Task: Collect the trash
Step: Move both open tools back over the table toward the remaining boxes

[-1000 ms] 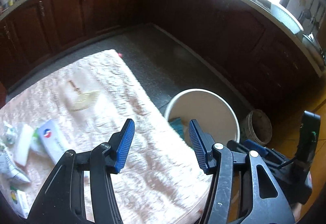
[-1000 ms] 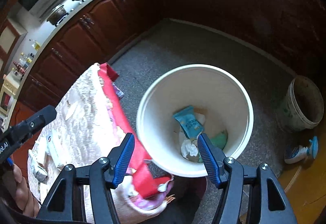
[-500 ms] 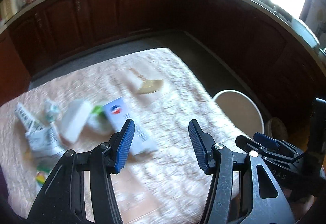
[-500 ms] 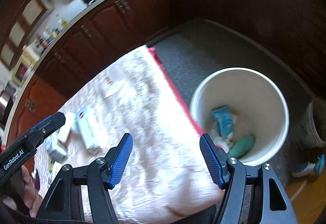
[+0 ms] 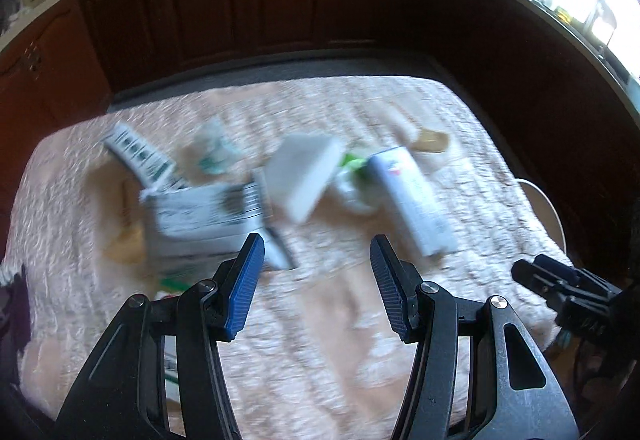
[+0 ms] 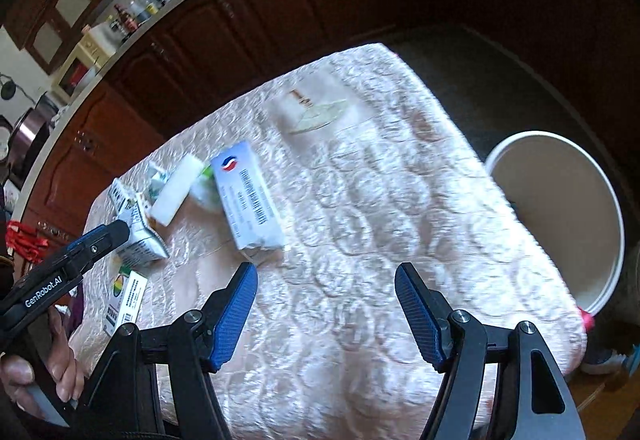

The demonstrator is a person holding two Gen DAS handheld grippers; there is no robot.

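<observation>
Fingers on both grippers stand spread with nothing between them: the left gripper point(image 5: 316, 276) hangs over the near middle of the worktop point(image 6: 380, 200), and the right gripper point(image 6: 326, 304), whose fingers have just been opening, hangs over bare cloth nearer the right edge.

The trash lies bunched toward the left half of the worktop: a white box point(image 6: 248, 196) with a blue and red mark, a white block point(image 6: 176, 192) leaning across a crumpled wrapper point(image 5: 352, 176), a printed carton point(image 5: 200, 216) and a small card point(image 6: 124, 300) at the near left edge. A flat beige scrap point(image 6: 316, 112) sits apart near the far edge. The bin point(image 6: 560, 216) stands on the floor off the right edge.

Risks, as I judge them: the pieces overlap, so closing on one could drag or tip its neighbour, and the card could slide off the near left edge. The box looks wide for these fingers taken across its face; a shallow pinch may let it slip on the carry. The flat scrap and the quilted cloth invite snagging fabric instead. Both grippers converging on one cluster could collide.
</observation>
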